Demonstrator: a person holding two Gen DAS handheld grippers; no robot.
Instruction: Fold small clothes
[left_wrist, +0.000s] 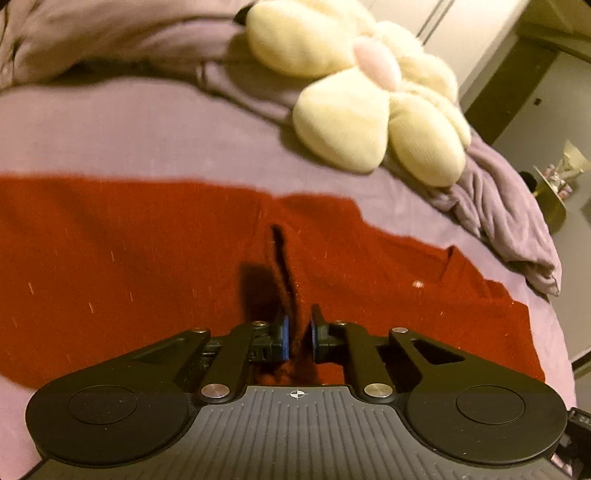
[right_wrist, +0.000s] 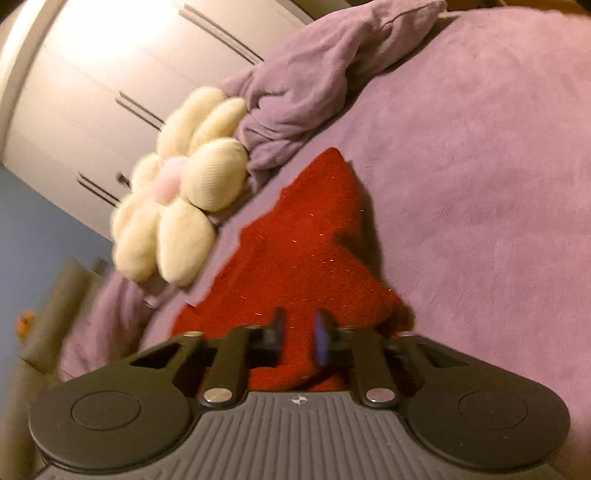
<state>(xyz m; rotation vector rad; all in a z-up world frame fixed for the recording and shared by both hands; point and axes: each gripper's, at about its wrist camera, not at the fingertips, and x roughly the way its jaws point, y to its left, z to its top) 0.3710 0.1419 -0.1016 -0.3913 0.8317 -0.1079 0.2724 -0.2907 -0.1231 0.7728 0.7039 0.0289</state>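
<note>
Mid-fold, by my read: both grippers have the red knit garment (left_wrist: 147, 258) pinched, which lies spread on the purple bedspread (left_wrist: 129, 129) near a flower cushion (left_wrist: 369, 92). L gripper (left_wrist: 298, 330) clenched on a raised ridge of cloth; R gripper (right_wrist: 298, 332) clamped on its edge. Next, I reckon: lift both together, carry edge across, keep it even.

Each gripper, the left gripper (left_wrist: 298, 334) and the right gripper (right_wrist: 298, 334), is matte black: a ribbed grey-black housing with a small crosshair mark, round discs either side, silver screws on the linkage arms, blue pads (left_wrist: 283, 338) on its fingertips.
</note>
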